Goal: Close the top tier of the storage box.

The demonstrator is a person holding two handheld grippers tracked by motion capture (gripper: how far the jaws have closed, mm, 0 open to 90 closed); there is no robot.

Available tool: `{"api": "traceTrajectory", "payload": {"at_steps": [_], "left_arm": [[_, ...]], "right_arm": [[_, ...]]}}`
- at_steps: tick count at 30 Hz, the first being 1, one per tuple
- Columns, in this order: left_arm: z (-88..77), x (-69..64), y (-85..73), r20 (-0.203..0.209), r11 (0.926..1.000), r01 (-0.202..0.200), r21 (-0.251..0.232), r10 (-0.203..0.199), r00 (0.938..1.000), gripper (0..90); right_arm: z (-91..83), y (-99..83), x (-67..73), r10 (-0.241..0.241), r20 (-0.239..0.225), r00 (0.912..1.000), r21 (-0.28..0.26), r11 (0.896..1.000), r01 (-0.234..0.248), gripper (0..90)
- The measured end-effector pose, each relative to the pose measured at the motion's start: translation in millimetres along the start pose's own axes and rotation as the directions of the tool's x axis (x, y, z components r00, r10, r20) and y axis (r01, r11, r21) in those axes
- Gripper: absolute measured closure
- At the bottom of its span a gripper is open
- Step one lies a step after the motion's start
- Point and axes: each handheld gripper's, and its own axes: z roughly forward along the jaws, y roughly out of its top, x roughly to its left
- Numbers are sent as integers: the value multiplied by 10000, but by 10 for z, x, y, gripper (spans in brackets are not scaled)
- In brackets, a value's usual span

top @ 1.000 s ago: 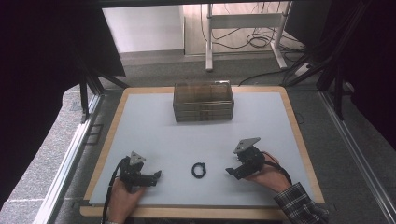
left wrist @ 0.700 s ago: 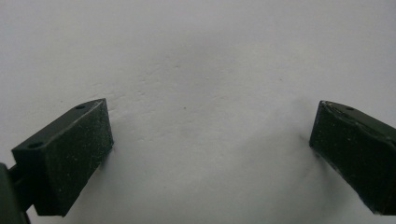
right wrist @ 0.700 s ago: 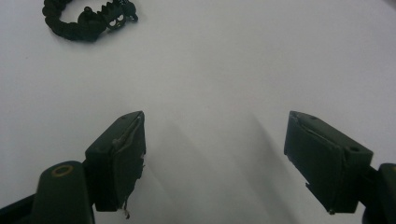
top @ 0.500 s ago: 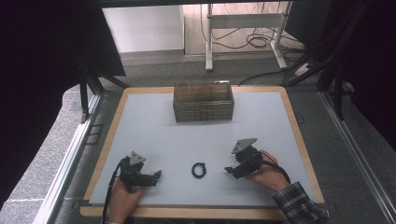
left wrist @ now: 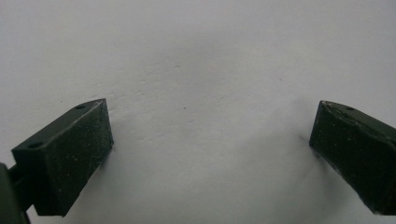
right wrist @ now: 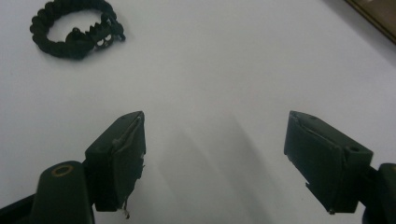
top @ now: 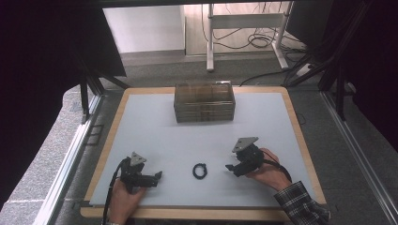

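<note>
Black bracelet (right wrist: pixel 74 29), top edge cut off

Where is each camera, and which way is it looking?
High view: above the table, looking down; both hands, left hand-held gripper, right hand-held gripper.
Left gripper view: on that gripper, facing bare table.
Right gripper view: on that gripper, facing the black bracelet.
High and right views share the bracelet.

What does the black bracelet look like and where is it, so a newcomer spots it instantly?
Start at the white table with the clear box at its far edge. Near the front edge, between the left tool and right tool, lies the bracelet: a small black braided loop with a buckle, the sole loose item on the surface.
</note>
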Motion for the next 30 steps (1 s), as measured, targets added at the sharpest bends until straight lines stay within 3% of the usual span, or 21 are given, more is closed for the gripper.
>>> {"api": "traceTrajectory", "payload": {"at_steps": [13, 25, 30], "left_arm": [[0, 0, 0, 1, 10000, -3, 4, 3, 10000, 0], [0, 0, 0, 1, 10000, 0, 2, 0, 10000, 0], [0, 1, 0, 2, 10000, -1, 4, 1, 10000, 0]], "right_arm": [[21, 106, -38, -387, 512, 9979, 169, 9991, 379, 213], [18, 214, -76, -147, 669, 9977, 69, 9999, 143, 216], [10, 250, -81, -352, 843, 9958, 100, 9994, 345, 216]]}}
